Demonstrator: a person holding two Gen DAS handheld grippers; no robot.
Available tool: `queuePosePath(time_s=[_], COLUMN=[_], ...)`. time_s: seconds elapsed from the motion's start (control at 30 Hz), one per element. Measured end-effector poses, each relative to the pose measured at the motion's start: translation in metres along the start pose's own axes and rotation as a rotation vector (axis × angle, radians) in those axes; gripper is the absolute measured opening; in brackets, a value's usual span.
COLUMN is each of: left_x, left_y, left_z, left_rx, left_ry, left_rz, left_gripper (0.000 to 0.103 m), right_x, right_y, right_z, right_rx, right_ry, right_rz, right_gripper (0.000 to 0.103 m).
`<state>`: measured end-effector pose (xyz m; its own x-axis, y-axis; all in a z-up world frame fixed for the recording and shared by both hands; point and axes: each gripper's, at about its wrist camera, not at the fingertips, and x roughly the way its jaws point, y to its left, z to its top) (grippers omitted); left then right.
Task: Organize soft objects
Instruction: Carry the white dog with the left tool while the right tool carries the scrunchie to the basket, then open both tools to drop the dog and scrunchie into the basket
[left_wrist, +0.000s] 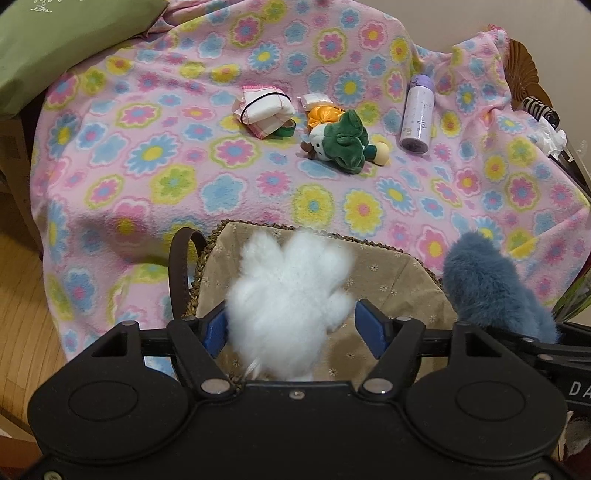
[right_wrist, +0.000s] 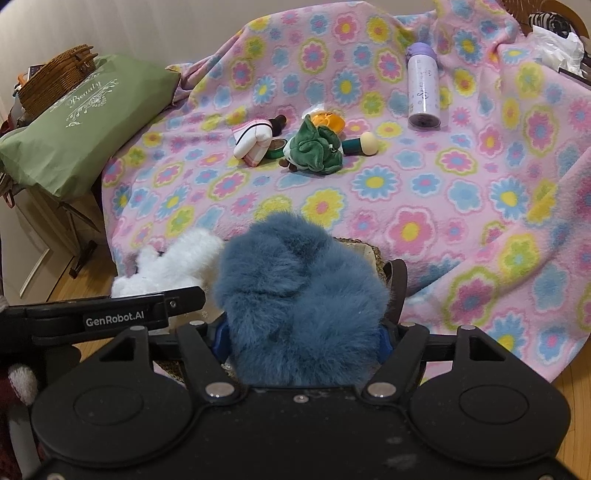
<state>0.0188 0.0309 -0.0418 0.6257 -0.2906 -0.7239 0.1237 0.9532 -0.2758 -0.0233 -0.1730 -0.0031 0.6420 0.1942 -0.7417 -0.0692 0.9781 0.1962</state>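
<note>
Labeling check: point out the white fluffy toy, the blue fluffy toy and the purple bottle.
white fluffy toy (left_wrist: 291, 295), left wrist view, middle of its fur
blue fluffy toy (right_wrist: 303, 295), right wrist view, centre of its body
purple bottle (right_wrist: 423, 92), right wrist view, mid-body

Ahead of both tools, beyond the basket rim (left_wrist: 332, 236): open floral blanket (left_wrist: 155, 177), passable. Farther ahead, blocked by a cluster: folded cloth bundle (left_wrist: 264, 110), green plush doll (left_wrist: 341, 142), purple bottle (left_wrist: 417, 112) to the right. Between left gripper (left_wrist: 291, 326) fingers: white fluffy toy (left_wrist: 291, 295). Close right of it: blue fluffy toy (left_wrist: 491, 284).
</note>
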Motion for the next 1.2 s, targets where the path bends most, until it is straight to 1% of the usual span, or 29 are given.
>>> queuePosePath(time_s=[0.03, 0.07, 0.1, 0.93, 0.97, 1.0, 1.03, 1.2], left_x=[0.0000, -0.0002, -0.0004, -0.0002, -0.0001, -0.0003, -0.0005, -0.0023], left_y=[0.0000, 0.0000, 0.0000, -0.0009, -0.0008, -0.0008, -0.0007, -0.0013], left_z=[0.0000, 0.0000, -0.0002, 0.0001, 0.0001, -0.0001, 0.0000, 0.0005], left_rx=[0.000, 0.001, 0.003, 0.007, 0.007, 0.005, 0.003, 0.018], left_ry=[0.000, -0.001, -0.003, -0.003, -0.003, -0.004, -0.006, -0.018], left_rz=[0.001, 0.002, 0.005, 0.013, 0.013, 0.013, 0.013, 0.019], left_gripper=[0.070, 0.074, 0.075, 0.077, 0.079, 0.084, 0.086, 0.086], right_x=[0.0002, 0.0004, 0.0004, -0.0024, -0.0024, -0.0024, -0.0021, -0.0022], right_y=[-0.0001, -0.0004, -0.0007, -0.0007, -0.0008, -0.0008, -0.0009, -0.0016], right_z=[0.0001, 0.0002, 0.0004, -0.0011, -0.0010, -0.0011, -0.0012, -0.0014], right_rx=[0.000, 0.001, 0.002, 0.002, 0.002, 0.002, 0.003, 0.005], right_ry=[-0.003, -0.001, 0.000, -0.012, -0.012, -0.012, -0.013, -0.012], right_rz=[-0.002, -0.002, -0.001, 0.001, 0.002, 0.003, 0.003, 0.002], right_gripper=[0.072, 0.072, 0.073, 0.074, 0.074, 0.074, 0.075, 0.075])
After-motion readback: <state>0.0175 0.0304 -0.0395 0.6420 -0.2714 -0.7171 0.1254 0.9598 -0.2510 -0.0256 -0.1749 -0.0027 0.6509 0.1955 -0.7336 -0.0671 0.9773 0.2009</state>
